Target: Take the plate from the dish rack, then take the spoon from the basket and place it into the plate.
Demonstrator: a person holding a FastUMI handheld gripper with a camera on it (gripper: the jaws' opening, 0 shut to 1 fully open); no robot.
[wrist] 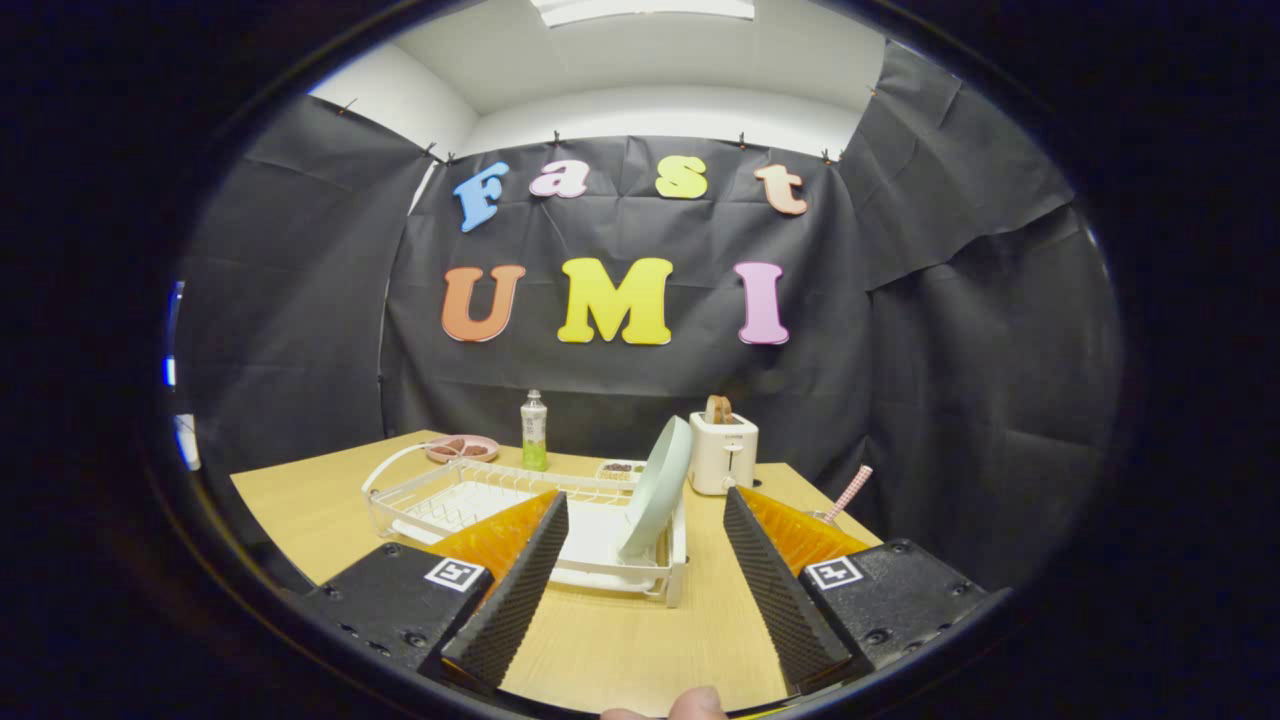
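Nothing done yet. Plate [657,487] upright in dish rack [470,497] just ahead of gripper [645,560], fingers wide apart, empty. Spoon [851,492] in basket beyond right finger, untouched.

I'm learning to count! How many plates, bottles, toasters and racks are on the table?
Plates: 2, a pale green plate standing in the rack and a pink plate behind it
Bottles: 1, bottle
Toasters: 1, toaster
Racks: 1, dish rack
Total: 5
The gripper is open.
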